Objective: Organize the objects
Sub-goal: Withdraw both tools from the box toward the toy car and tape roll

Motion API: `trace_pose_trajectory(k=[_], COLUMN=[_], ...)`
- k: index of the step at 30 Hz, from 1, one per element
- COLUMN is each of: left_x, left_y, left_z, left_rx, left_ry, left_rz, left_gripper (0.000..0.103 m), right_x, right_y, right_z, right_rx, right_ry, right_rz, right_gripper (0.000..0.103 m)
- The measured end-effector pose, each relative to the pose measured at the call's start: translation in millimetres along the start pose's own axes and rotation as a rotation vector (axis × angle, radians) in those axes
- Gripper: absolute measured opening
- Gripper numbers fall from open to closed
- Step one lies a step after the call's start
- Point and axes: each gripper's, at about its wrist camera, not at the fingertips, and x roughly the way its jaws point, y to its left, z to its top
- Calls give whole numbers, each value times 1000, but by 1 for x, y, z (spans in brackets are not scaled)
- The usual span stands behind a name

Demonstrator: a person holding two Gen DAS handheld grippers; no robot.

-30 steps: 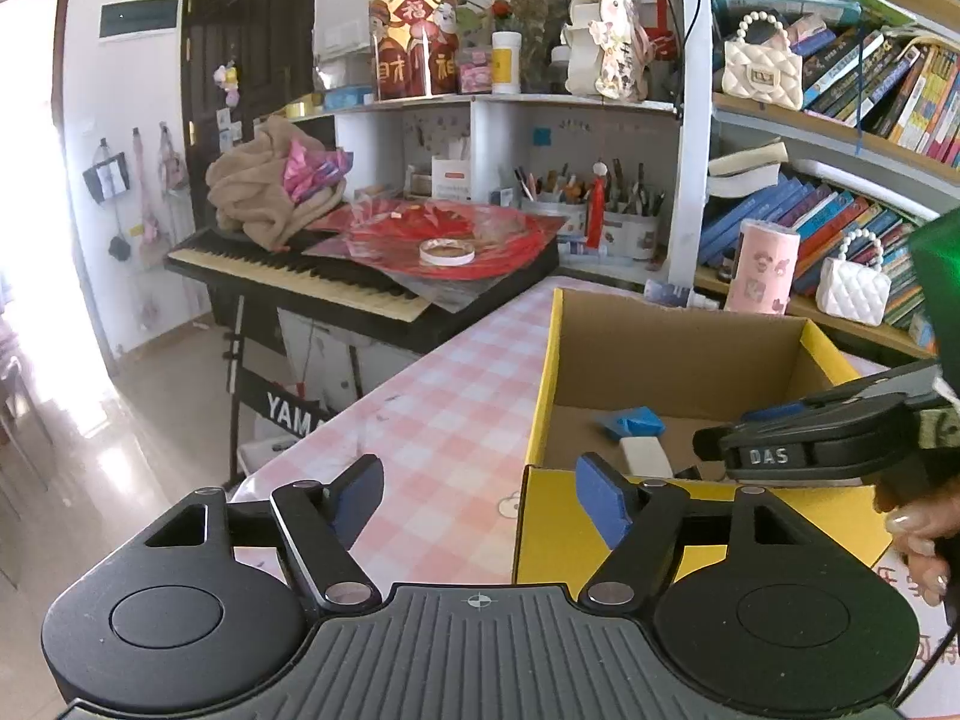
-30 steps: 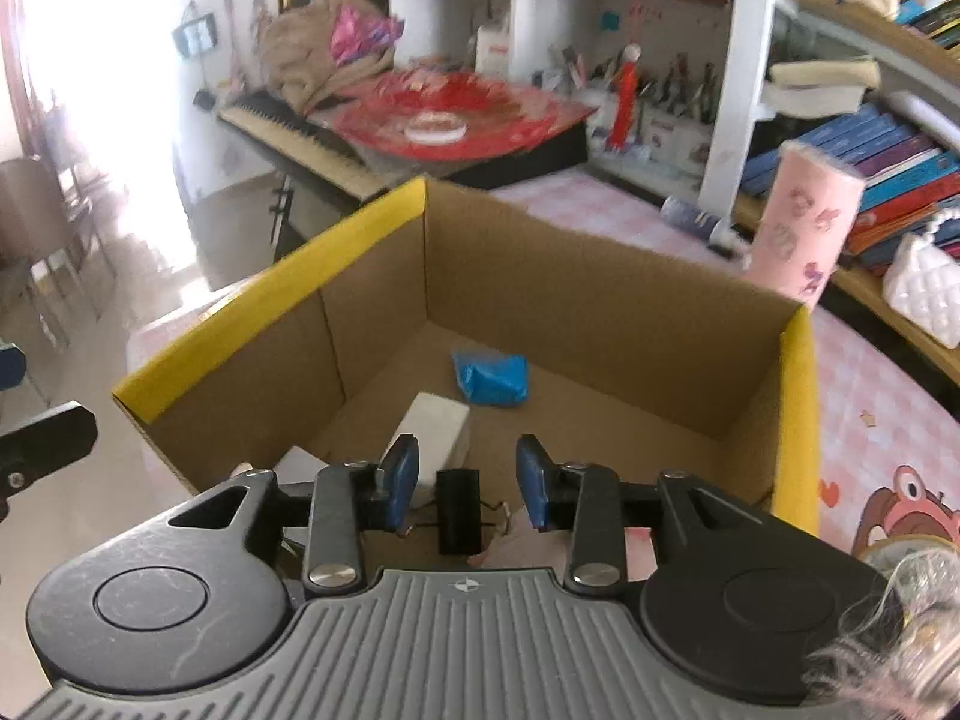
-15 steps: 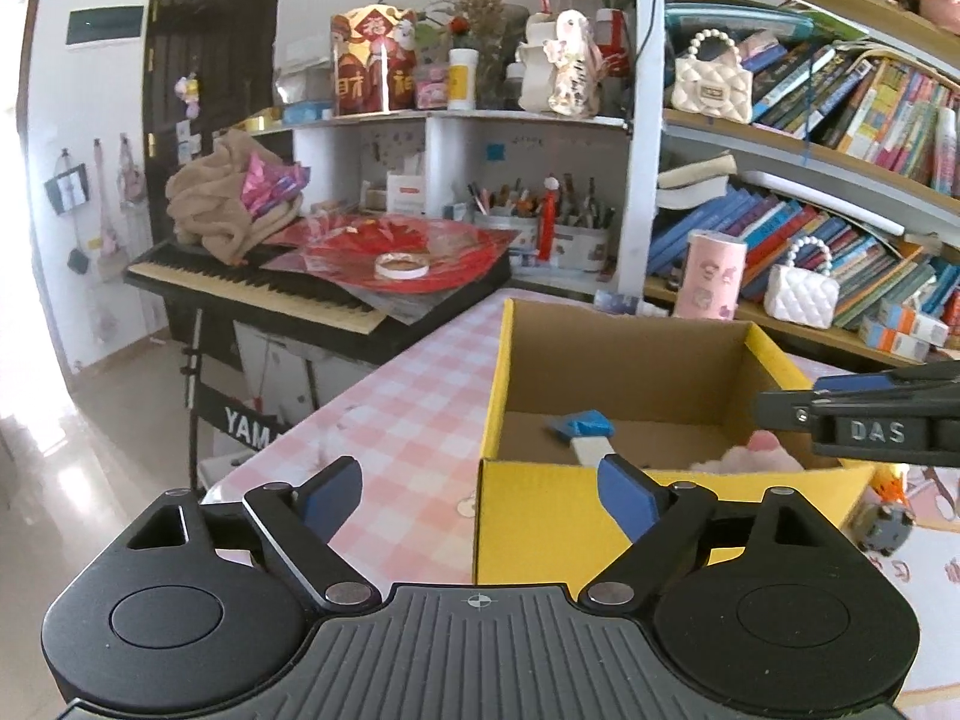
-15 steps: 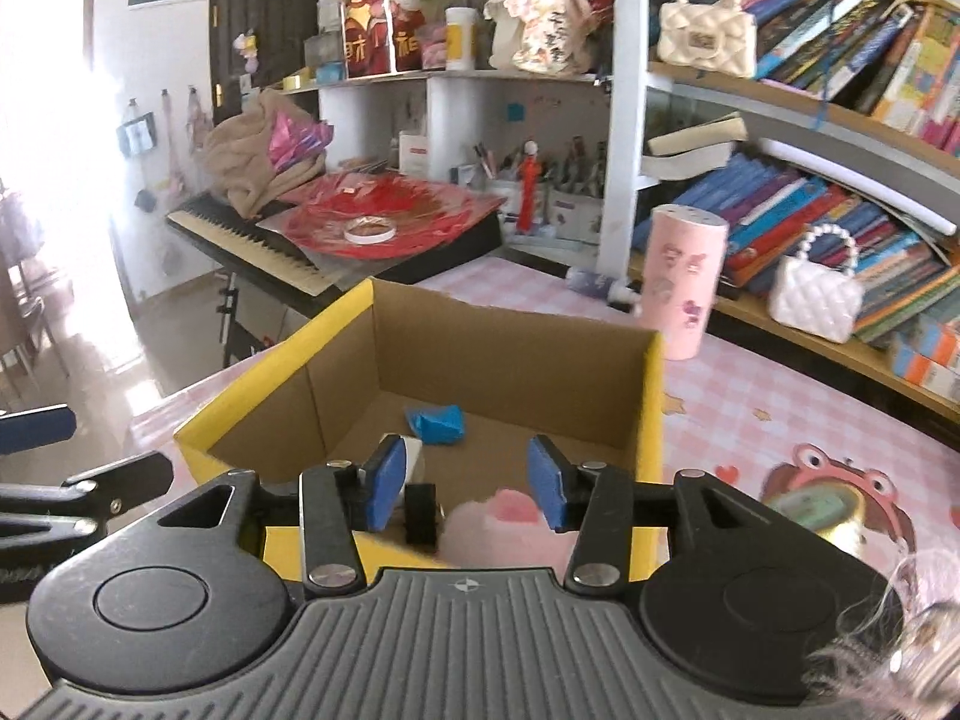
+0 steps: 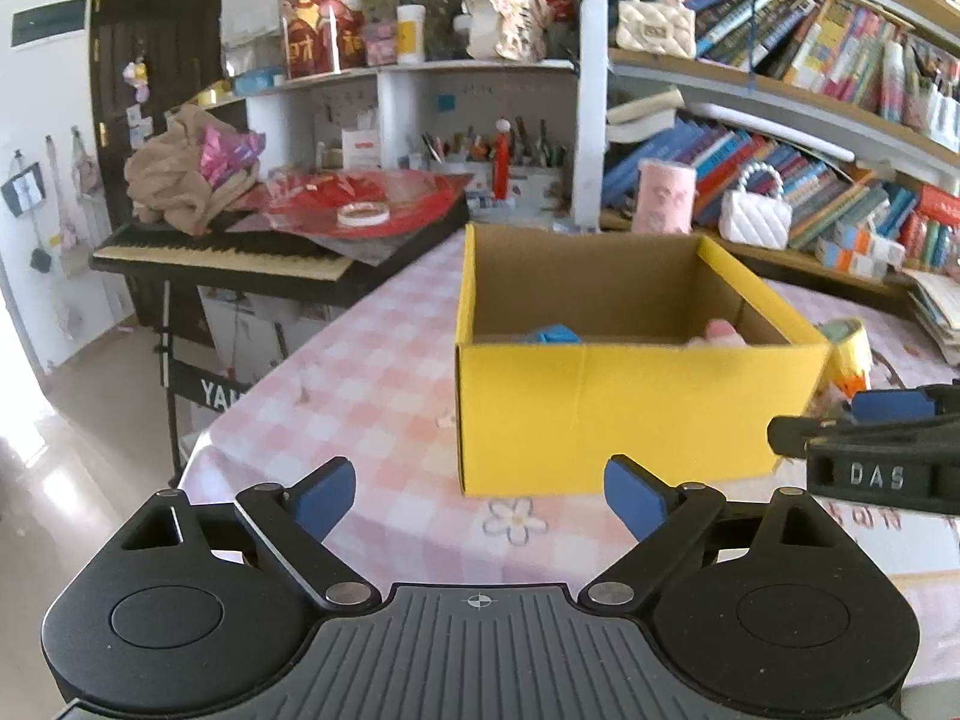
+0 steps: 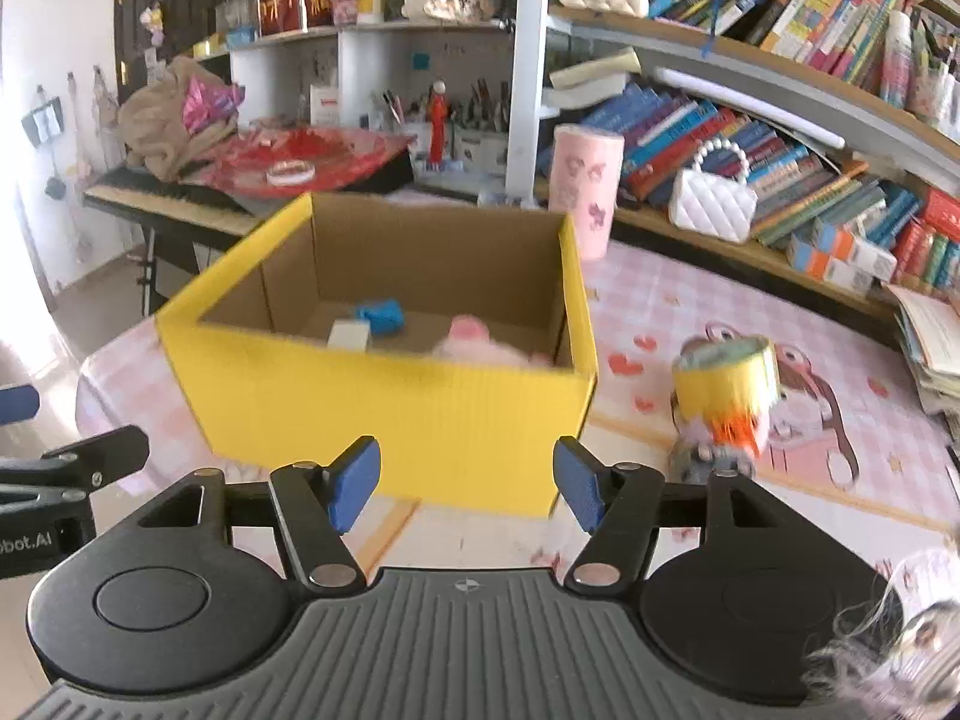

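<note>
A yellow cardboard box [image 6: 384,396] [image 5: 630,408] stands on the pink checked table. Inside it lie a blue item [image 6: 379,314] [image 5: 555,336], a white block [image 6: 348,335] and a pink soft toy [image 6: 480,342] [image 5: 720,333]. My right gripper [image 6: 467,485] is in front of the box, jaws opening, nothing between them. My left gripper [image 5: 480,495] is at the box's near left corner, jaws opening wide and empty. To the right of the box a yellow toy [image 6: 723,396] [image 5: 849,354] with orange parts sits on the table. The right gripper's fingers [image 5: 864,441] show at the left wrist view's right edge.
A pink cup [image 6: 585,192] stands behind the box. A keyboard piano [image 5: 228,255] under red sheets and a brown cloth lines the table's left edge. Bookshelves [image 6: 780,138] with white handbags run along the back and right. A stack of books [image 6: 930,348] lies at far right.
Both grippers have pulled back from the box, and both sets of jaws have spread. The small black thing between the right fingers is gone from them. The pink toy now lies in the box.
</note>
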Motion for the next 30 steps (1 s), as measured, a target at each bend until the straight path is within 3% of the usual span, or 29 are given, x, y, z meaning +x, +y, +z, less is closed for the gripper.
trace_pose_trajectory(k=[18,30], left_x=[-30,-38], left_y=[-11,-30], left_z=[-38,-50], left_rx=[104,167], left_ry=[71,81], left_rz=[-113,-195], left_gripper=[92,92], right_x=[-53,-80], right_y=[13,-1], right_z=[-66,-93], right_rx=[62,135], right_ry=[58,63], right_rz=[-86,-167], right_gripper=[80,81])
